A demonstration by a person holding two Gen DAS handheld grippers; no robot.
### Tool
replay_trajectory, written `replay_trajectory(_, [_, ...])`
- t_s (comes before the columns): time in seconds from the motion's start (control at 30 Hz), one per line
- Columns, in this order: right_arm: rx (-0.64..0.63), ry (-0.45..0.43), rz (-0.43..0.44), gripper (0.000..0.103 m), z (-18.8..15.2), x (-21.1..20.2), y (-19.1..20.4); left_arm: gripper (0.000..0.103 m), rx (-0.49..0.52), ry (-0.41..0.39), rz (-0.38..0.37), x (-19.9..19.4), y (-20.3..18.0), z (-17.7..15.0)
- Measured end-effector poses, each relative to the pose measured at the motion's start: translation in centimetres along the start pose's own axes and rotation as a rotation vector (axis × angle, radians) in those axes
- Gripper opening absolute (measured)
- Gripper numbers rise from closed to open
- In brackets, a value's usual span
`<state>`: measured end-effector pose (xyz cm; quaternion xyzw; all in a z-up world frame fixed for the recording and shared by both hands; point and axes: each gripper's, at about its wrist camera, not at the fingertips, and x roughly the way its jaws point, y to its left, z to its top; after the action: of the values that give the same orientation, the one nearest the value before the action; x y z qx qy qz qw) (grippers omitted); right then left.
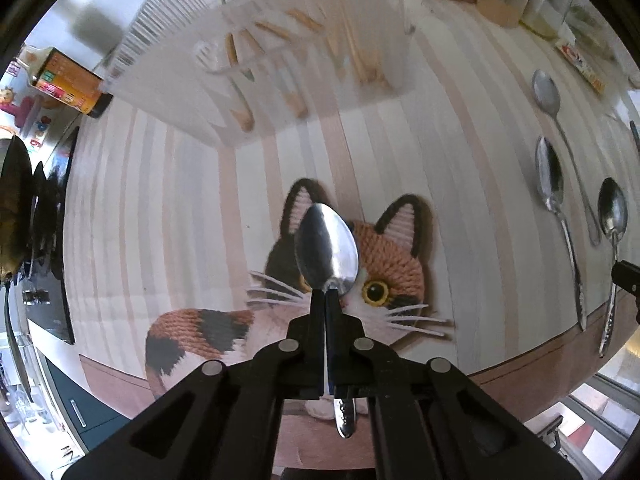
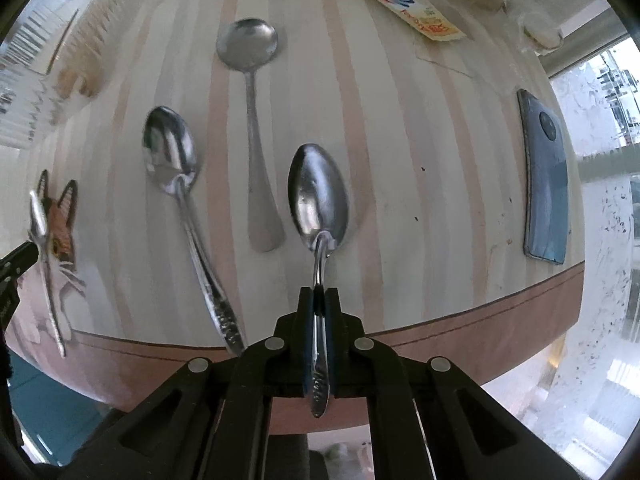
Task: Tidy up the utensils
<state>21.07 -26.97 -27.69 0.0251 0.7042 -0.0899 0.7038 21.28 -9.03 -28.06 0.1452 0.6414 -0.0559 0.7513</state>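
Observation:
My left gripper [image 1: 325, 294] is shut on a steel spoon [image 1: 326, 248], bowl pointing forward, held over the cat picture [image 1: 396, 264] on the striped table. My right gripper [image 2: 319, 292] is shut on another steel spoon [image 2: 318, 196], bowl forward, near the table's front edge. Two more spoons lie on the table: an oval one [image 2: 172, 152] to the left and a round-bowled one [image 2: 248, 44] farther back. A clear organizer tray [image 1: 288, 68] with wooden utensils stands at the back in the left wrist view. The left gripper's spoon also shows at the left edge of the right wrist view [image 2: 40, 216].
A blue phone [image 2: 546, 176] lies at the table's right side. A labelled packet [image 2: 412, 8] and containers sit at the back. A dark bottle [image 1: 68, 82] lies at the far left. The table's front edge [image 2: 440, 340] runs just ahead of the right gripper.

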Motion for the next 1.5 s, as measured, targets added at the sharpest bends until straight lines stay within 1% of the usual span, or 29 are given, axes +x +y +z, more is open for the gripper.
replay_trajectory(0.1, [0.004,-0.012,0.017,0.000,0.2,-0.8,0.0,0.000,-0.008,-0.020,-0.002,-1.2,-0.1,0.1])
replay_trajectory(0.2, [0.009,-0.017,0.032,0.000,0.6,-1.2,0.2,0.000,-0.031,-0.027,-0.024,-2.1,0.3,0.1])
replay_trajectory(0.27, [0.016,-0.016,0.037,0.000,0.9,-1.4,0.0,0.000,-0.069,-0.018,-0.085,-2.2,1.4,-0.2])
replay_trajectory(0.33, [0.028,-0.008,0.064,0.000,1.1,-1.5,-0.4,0.001,-0.115,0.004,-0.183,-1.7,2.5,-0.7])
replay_trajectory(0.37, [0.052,-0.004,0.095,0.000,1.3,-1.2,-1.1,0.003,-0.152,0.018,-0.253,-1.4,3.4,-1.0])
replay_trajectory(0.4, [0.075,0.004,0.117,0.000,1.1,-1.0,-2.4,0.005,-0.173,0.030,-0.277,-1.1,3.9,-1.3])
replay_trajectory(0.47, [0.101,0.020,0.127,0.000,1.2,-0.8,-3.0,0.008,-0.188,0.056,-0.325,-0.3,4.6,-1.8])
replay_trajectory(0.5, [0.116,0.021,0.130,0.001,1.2,-0.8,-3.4,0.009,-0.185,0.065,-0.336,0.1,4.7,-1.9])
replay_trajectory(0.57, [0.126,0.024,0.137,0.001,1.2,-0.7,-4.2,0.013,-0.168,0.086,-0.320,1.0,4.6,-2.0])
replay_trajectory(0.63, [0.136,0.021,0.135,0.003,1.1,-0.6,-4.9,0.022,-0.156,0.091,-0.317,1.7,4.5,-1.9])
replay_trajectory(0.67, [0.138,0.020,0.135,0.005,1.0,-0.6,-5.1,0.024,-0.151,0.094,-0.311,2.1,4.2,-1.9])
replay_trajectory(0.73, [0.146,0.016,0.134,0.007,1.0,-0.5,-5.9,0.028,-0.137,0.110,-0.282,3.0,3.7,-1.7])
replay_trajectory(0.77, [0.147,0.015,0.132,0.009,0.8,-0.4,-6.0,0.030,-0.124,0.082,-0.264,2.8,3.4,-1.5])
replay_trajectory(0.8, [0.150,0.013,0.131,0.011,0.3,-0.4,-6.3,0.029,-0.103,0.081,-0.237,2.7,3.0,-1.3])
replay_trajectory(0.83, [0.155,0.010,0.132,0.012,0.3,-0.5,-6.5,0.026,-0.085,0.073,-0.204,2.5,2.6,-1.1])
replay_trajectory(0.87, [0.161,0.006,0.132,0.013,0.3,-0.6,-6.8,0.026,-0.070,0.060,-0.174,2.2,1.9,-0.8])
replay_trajectory(0.9, [0.167,0.003,0.132,0.013,0.3,-0.7,-7.2,0.017,-0.063,0.049,-0.176,1.9,1.5,-0.6])
replay_trajectory(0.93, [0.171,0.002,0.132,0.013,0.2,-0.7,-7.4,0.004,-0.058,0.047,-0.173,1.7,1.0,-0.4])
replay_trajectory(1.07, [0.181,0.003,0.144,0.014,0.0,-0.9,-8.5,0.004,-0.042,0.042,-0.152,0.8,0.0,0.0])
replay_trajectory(1.13, [0.180,0.007,0.149,0.019,-0.4,-0.7,-8.2,0.004,-0.054,0.042,-0.154,0.4,0.3,-0.3])
replay_trajectory(1.17, [0.176,0.008,0.160,0.022,-0.3,-0.6,-8.2,0.004,-0.062,0.040,-0.156,0.2,0.3,-0.7])
replay_trajectory(1.27, [0.154,0.020,0.164,0.030,-0.1,0.0,-8.0,0.004,-0.092,0.026,-0.166,-1.0,1.7,-1.2])
replay_trajectory(1.37, [0.126,0.035,0.148,0.030,0.1,1.0,-7.4,0.004,-0.131,0.005,-0.166,-2.4,3.8,-1.5])
replay_trajectory(1.43, [0.097,0.006,0.107,0.028,0.1,0.6,-7.0,0.004,-0.151,0.001,-0.167,-3.0,4.8,-1.7])
replay_trajectory(1.47, [0.082,0.003,0.090,0.015,0.1,0.6,-6.7,0.004,-0.164,-0.001,-0.167,-3.3,5.5,-1.8])
replay_trajectory(1.5, [0.077,-0.008,0.075,0.009,0.1,0.4,-6.5,0.004,-0.173,-0.001,-0.165,-3.5,5.8,-1.9])
